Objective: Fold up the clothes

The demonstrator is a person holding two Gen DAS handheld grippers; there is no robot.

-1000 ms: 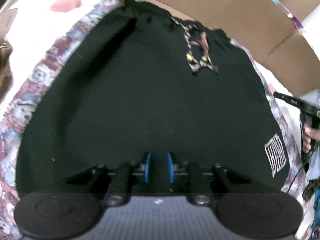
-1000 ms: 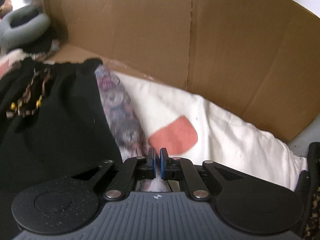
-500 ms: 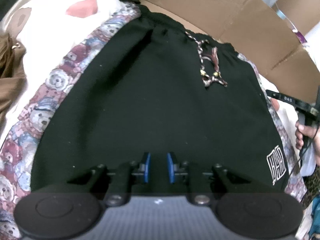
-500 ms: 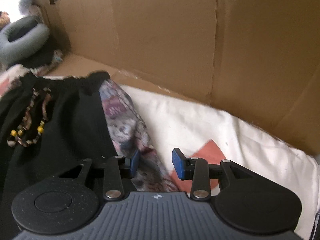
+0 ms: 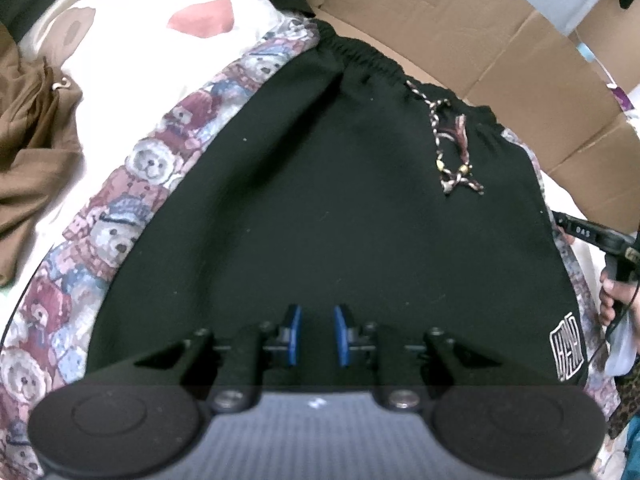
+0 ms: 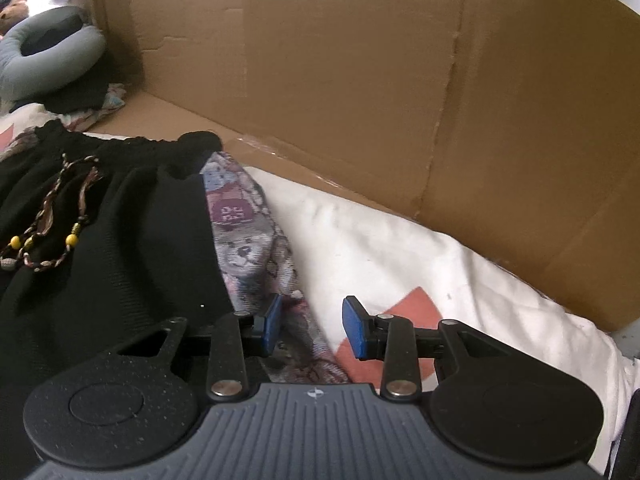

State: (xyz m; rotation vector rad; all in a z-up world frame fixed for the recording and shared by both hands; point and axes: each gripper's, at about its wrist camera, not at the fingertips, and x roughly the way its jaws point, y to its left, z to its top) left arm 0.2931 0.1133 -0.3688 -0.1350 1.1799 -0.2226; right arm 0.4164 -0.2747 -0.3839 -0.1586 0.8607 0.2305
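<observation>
- Where the black shorts (image 5: 320, 208) lie flat, waistband away from the left camera, they rest on a white blanket (image 5: 132, 60) with pink patches.
- Teddy-bear print side panels (image 5: 120, 216) run down both outer edges of the shorts; a braided drawstring (image 5: 456, 160) with yellow beads sits below the waistband; white logo (image 5: 568, 346) near the right hem.
- Left tool (image 5: 316, 334): blue pads parted by a narrow gap, nothing between them, hovering over the black fabric near the hem.
- Right tool (image 6: 312, 326): blue pads spread wide, empty, over the bear-print panel at the shorts' right edge and the blanket beside it.
- A hand (image 5: 614, 292) grips the right tool's handle, seen at the left view's right edge.
- Brown garment (image 5: 32, 148) lies left of the shorts on the blanket.
- Cardboard wall (image 6: 360, 92) stands behind the blanket; grey neck pillow (image 6: 48, 56) far left.
</observation>
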